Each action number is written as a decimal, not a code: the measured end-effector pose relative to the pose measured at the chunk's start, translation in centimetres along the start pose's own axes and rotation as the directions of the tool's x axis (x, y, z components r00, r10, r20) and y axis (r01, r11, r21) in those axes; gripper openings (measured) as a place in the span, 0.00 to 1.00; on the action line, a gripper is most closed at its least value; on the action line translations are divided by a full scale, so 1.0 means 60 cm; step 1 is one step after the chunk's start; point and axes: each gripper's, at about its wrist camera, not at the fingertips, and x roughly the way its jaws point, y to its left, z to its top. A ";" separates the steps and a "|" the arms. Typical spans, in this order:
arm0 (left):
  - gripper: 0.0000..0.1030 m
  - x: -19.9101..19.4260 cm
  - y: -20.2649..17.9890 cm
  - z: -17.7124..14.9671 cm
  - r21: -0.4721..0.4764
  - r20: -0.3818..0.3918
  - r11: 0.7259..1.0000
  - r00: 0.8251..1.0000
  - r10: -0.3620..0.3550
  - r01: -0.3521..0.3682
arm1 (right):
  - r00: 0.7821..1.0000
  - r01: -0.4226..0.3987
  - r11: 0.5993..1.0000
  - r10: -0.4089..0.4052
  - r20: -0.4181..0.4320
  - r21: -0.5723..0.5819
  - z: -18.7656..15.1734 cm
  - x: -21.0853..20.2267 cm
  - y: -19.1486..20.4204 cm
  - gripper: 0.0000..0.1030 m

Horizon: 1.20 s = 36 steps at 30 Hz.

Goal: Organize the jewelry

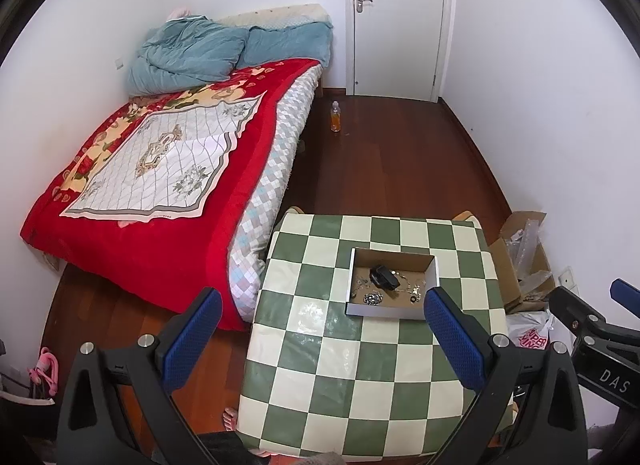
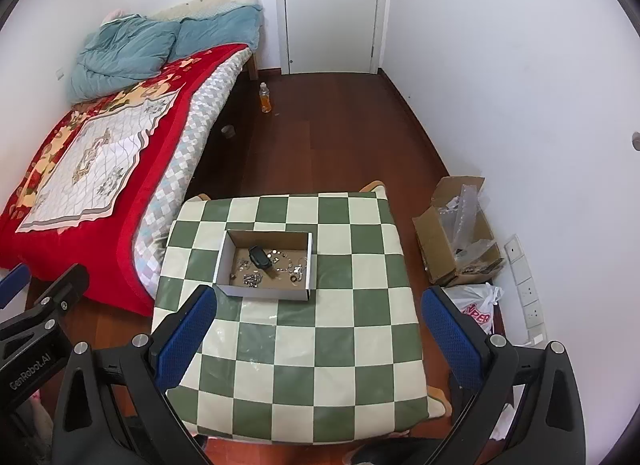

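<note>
A shallow white cardboard box [image 1: 431, 269] sits on a green-and-cream checkered table [image 1: 328, 361]. Inside lie a black clip-like object [image 1: 384, 277] and several small silver chains and rings [image 1: 373, 298]. The box also shows in the right wrist view [image 2: 224, 255], with the black object [image 2: 260, 257] and the silver pieces [image 2: 252, 280]. My left gripper [image 1: 322, 329] is open and empty, held above the table's near half, short of the box. My right gripper [image 2: 320, 327] is open and empty, above the table, near side of the box.
A bed with a red blanket [image 1: 172, 201] stands left of the table. A bottle [image 1: 335, 117] stands on the wooden floor [image 1: 400, 161]. An open cardboard box [image 2: 456, 233] and a plastic bag [image 2: 476, 305] sit right of the table by the wall.
</note>
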 end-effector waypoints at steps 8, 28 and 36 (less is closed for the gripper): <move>1.00 -0.001 -0.002 0.002 -0.001 0.002 1.000 1.000 -0.003 0.003 | 1.000 0.004 1.000 -0.004 0.004 0.001 0.000 -0.002 0.002 1.00; 1.00 -0.005 -0.001 0.005 0.001 0.006 1.000 1.000 -0.004 0.004 | 1.000 0.002 1.000 -0.002 0.008 0.003 0.000 -0.009 0.005 1.00; 1.00 -0.006 0.001 0.004 -0.002 0.008 1.000 1.000 -0.003 0.003 | 1.000 0.005 1.000 -0.005 0.010 0.005 0.001 -0.010 0.003 1.00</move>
